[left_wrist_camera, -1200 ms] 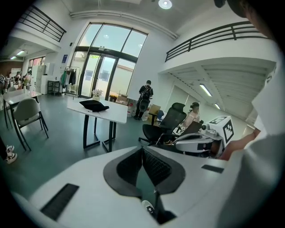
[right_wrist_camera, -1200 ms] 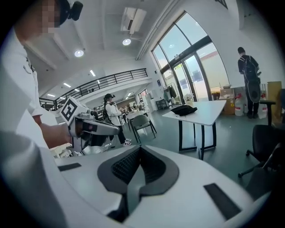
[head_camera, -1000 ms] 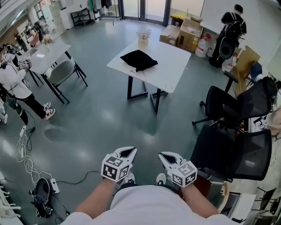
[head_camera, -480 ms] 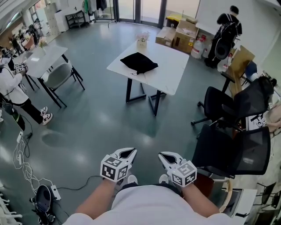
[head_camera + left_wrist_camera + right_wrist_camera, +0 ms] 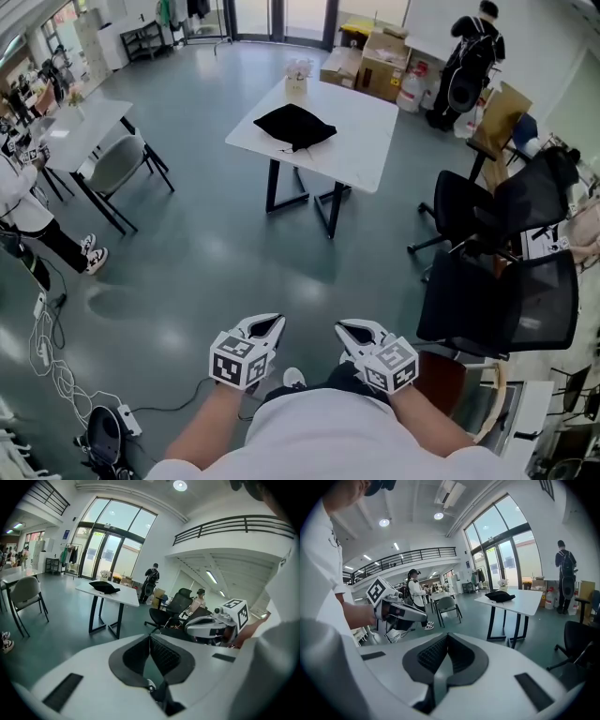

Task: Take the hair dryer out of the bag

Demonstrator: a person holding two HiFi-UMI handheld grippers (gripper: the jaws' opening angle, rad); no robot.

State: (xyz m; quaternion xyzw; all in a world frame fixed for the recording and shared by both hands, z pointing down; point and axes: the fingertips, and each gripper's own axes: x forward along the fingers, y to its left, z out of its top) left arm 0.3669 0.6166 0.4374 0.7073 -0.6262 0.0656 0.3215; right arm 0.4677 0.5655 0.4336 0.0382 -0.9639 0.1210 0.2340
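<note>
Fingers (image 5: 164, 654) together, grippers (image 5: 270, 322) (image 5: 348, 327) abreast, forward-down.

Bag (image 5: 294, 126): plain black. Table (image 5: 367, 141): white top, black legs. Left claw (image 5: 268, 322) and right claw (image 5: 347, 327) — white shells, black ribbed pads (image 5: 165, 656), cubes (image 5: 236, 360) printed with black-and-white square markers. Floor (image 5: 206, 244): glossy grey-green. Office chairs (image 5: 497, 305): black. Boxes (image 5: 380, 67) — brown cardboard.
</note>
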